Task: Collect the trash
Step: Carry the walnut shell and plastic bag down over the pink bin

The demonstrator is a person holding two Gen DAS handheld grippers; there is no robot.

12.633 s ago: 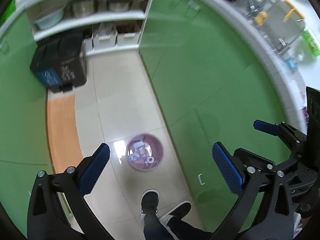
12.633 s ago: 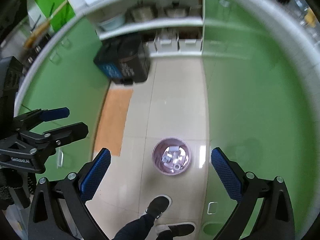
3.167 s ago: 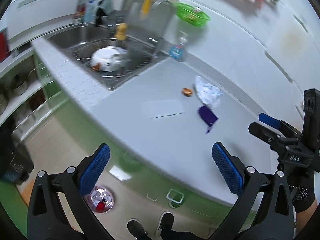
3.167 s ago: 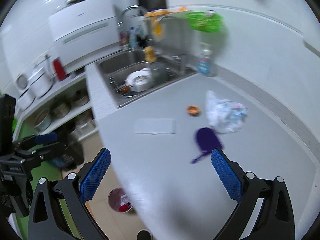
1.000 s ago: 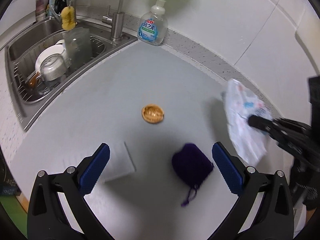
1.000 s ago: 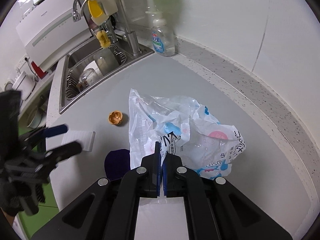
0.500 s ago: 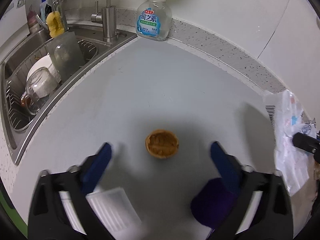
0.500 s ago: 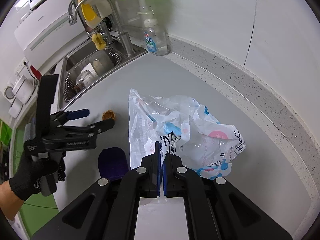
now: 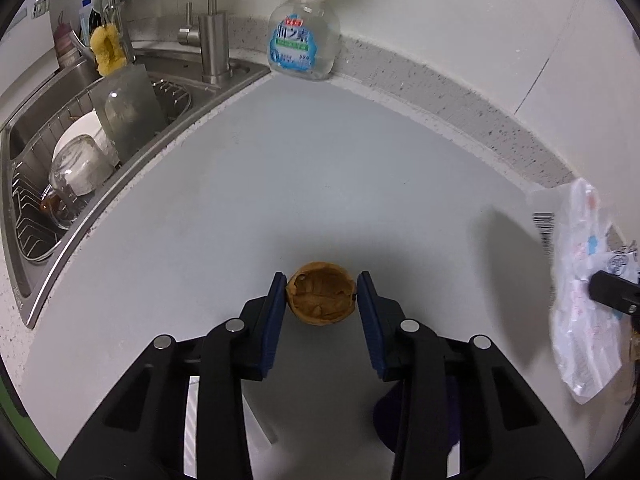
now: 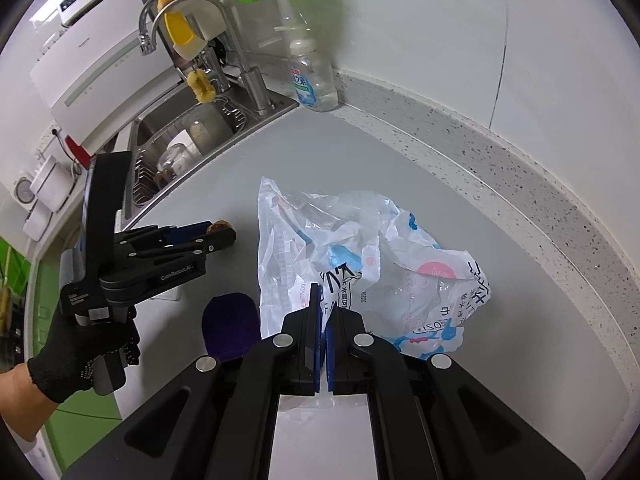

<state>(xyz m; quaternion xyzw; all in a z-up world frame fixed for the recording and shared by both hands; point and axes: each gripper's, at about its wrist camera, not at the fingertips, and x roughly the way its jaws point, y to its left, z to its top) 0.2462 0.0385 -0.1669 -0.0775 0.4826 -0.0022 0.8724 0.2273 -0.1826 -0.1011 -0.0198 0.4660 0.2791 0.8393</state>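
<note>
My left claw (image 9: 321, 289) is clamped on the walnut shell half (image 9: 321, 298): both blue pads (image 9: 276, 312) are against its sides, and the shell sits on the grey worktop (image 9: 320, 184) around mid-surface, hollow side up. I can't tell from these views whether it's lifted off the surface or resting on it. My right claw (image 10: 322, 334) is clenched on the near edge of the crumpled white plastic bag (image 10: 360, 264), pads pinched together with a fold of film between them; the rest of the bag lies on the worktop toward the back wall edge, right of the shell. In the right wrist view the left claw (image 10: 218, 236) shows from the side, held by a black-gloved hand (image 10: 76, 344), with the shell just visible at its tips. A dark purple pouch (image 10: 230, 326) lies on the worktop toward the front edge, between the two claws, touching or just beside the bag's left edge. A white flat piece (image 9: 192, 420) is partly hidden under the left claw's body. The sink (image 9: 60, 152) with dishes is at the worktop's left end, and the soap bottle (image 9: 304, 40) stands in the back corner beside the faucet (image 9: 212, 40).
</note>
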